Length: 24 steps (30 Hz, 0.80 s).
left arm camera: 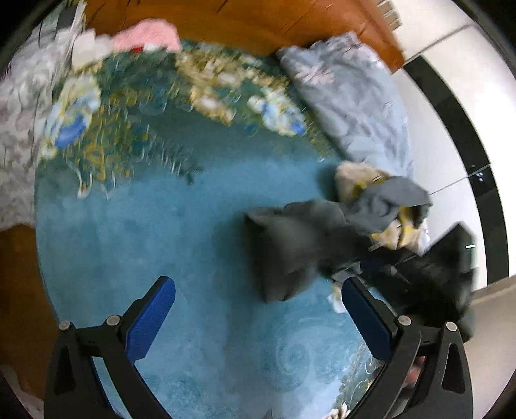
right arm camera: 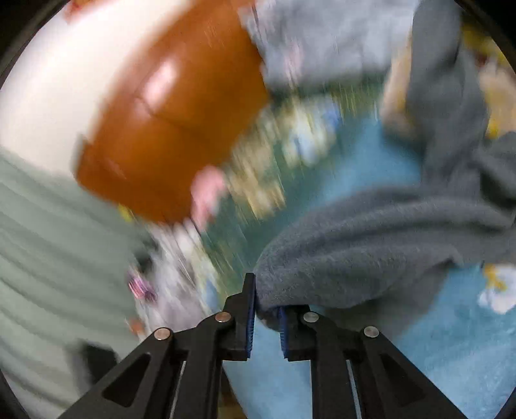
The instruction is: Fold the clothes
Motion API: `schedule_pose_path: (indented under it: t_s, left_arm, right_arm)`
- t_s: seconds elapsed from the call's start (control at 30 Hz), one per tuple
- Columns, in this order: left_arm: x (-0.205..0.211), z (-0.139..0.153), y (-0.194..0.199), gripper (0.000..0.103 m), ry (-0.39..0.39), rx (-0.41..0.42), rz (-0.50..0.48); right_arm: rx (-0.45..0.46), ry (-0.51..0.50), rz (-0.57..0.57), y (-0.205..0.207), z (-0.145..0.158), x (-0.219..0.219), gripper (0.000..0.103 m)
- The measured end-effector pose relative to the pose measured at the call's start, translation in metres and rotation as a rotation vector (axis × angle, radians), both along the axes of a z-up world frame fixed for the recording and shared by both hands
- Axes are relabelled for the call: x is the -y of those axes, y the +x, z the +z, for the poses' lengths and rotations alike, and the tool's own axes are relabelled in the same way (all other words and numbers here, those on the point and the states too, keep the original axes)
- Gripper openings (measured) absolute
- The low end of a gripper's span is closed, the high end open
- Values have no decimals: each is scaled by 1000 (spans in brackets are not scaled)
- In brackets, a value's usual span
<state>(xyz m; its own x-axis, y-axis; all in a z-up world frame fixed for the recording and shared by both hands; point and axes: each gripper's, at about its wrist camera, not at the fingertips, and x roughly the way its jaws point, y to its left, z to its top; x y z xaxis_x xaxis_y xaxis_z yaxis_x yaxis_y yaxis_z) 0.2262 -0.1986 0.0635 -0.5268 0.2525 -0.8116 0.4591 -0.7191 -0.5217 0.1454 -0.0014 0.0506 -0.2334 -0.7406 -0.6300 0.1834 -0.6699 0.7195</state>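
A dark grey fleece garment (left arm camera: 290,248) hangs above the blue floral bedspread (left arm camera: 161,232), lifted at its right side. In the right wrist view my right gripper (right arm camera: 267,309) is shut on an edge of this grey fleece garment (right arm camera: 371,245), which stretches up and to the right. The right gripper also shows in the left wrist view as a blurred black shape (left arm camera: 445,274). My left gripper (left arm camera: 258,296) is open and empty, with blue pads (left arm camera: 151,319), just below and in front of the hanging garment. Both views are blurred by motion.
A pile of cream, yellow and grey clothes (left arm camera: 383,199) lies at the bed's right side. A pale blue floral quilt (left arm camera: 351,93) lies at the far right. Pink and white items (left arm camera: 148,35) sit by the wooden headboard (left arm camera: 258,19). White floor (left arm camera: 451,106) lies beyond the bed.
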Motion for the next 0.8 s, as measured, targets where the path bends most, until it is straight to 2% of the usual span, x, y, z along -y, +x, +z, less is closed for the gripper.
schedule_pose_path:
  t_s: [0.07, 0.1, 0.13, 0.2, 0.27, 0.33, 0.4, 0.43, 0.57, 0.6, 0.63, 0.7, 0.77, 0.8]
  left_arm:
    - [-4, -14, -5, 103, 11, 32, -5]
    - [-6, -20, -8, 103, 16, 48, -8]
    - [-9, -27, -11, 103, 22, 64, -10]
    - [-15, -39, -19, 103, 49, 93, -7]
    - [-23, -52, -27, 103, 96, 127, 7]
    - [-31, -66, -35, 102, 148, 163, 23]
    - [-38, -82, -42, 102, 211, 196, 47]
    - [-40, -89, -44, 102, 248, 207, 64]
    - [-45, -110, -48, 102, 381, 218, 154]
    - [-46, -115, -48, 102, 415, 214, 183]
    - [-46, -119, -48, 98, 449, 211, 212]
    - [-45, -125, -48, 84, 487, 210, 271]
    - [-44, -131, -48, 56, 514, 224, 309]
    - [-46, -135, -48, 48, 535, 232, 328]
  right_arm:
    - [63, 5, 5, 7, -27, 0, 31]
    - [78, -12, -13, 12, -37, -6, 55]
    - [92, -35, -27, 17, -45, -13, 73]
    - [113, -116, -30, 26, -48, -32, 74]
    - [84, -104, -57, 37, -39, -75, 74]
    - [30, -30, -191, 40, -35, -134, 74]
    - [24, 54, -371, 34, -44, -183, 74]
    - [46, 89, -454, 28, -50, -207, 74]
    - [154, 24, -585, -4, -76, -259, 74]
    - [202, -26, -618, -10, -86, -264, 74]
    - [245, -77, -649, -16, -95, -267, 74]
    - [294, -187, -706, -23, -107, -271, 74]
    - [322, -217, -818, -27, -117, -275, 69]
    - [348, -222, -864, -26, -121, -277, 50]
